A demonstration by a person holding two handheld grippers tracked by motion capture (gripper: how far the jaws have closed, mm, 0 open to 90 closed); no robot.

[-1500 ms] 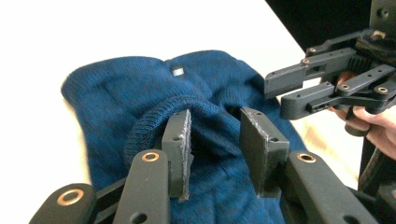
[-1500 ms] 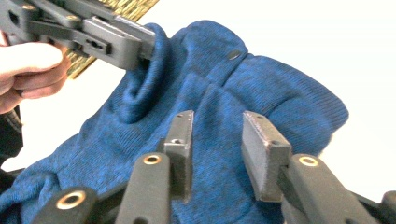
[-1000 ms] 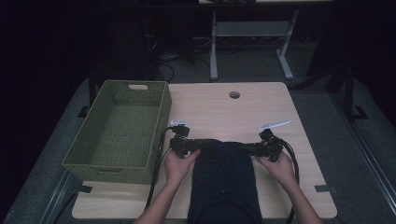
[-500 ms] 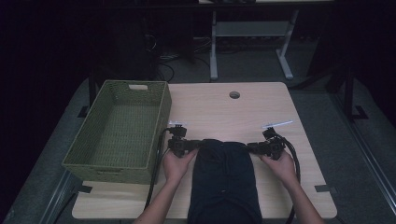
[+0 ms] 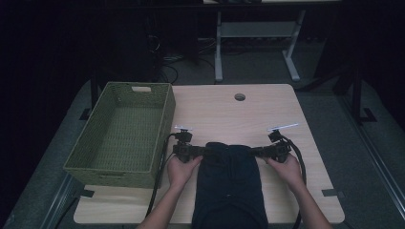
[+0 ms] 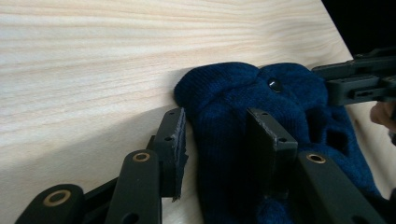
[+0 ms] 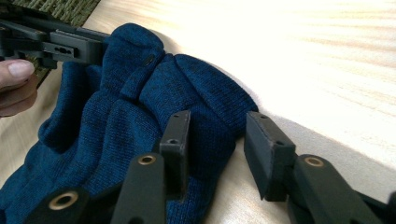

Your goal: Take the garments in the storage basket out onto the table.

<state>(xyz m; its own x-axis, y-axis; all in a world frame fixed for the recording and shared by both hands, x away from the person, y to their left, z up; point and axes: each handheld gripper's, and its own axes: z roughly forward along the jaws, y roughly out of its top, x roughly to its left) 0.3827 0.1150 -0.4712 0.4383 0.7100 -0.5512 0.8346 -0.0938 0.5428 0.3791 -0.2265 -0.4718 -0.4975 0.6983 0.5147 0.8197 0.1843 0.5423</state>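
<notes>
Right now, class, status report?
Left gripper jaws just opening, right gripper jaws closing, both astride blue sweater top corners, unclamped. Basket apart, left.

No legible text, label, brand, number or sign appears in any view. The garment (image 6: 261, 116) carries a dark button without lettering; no tag can be read on it. The basket (image 5: 122, 138) has no label. The tabletop (image 5: 229, 117) is plain wood grain, unmarked. The tongs' black parts bear screws and brass bushings, and no print can be made out on them.
</notes>
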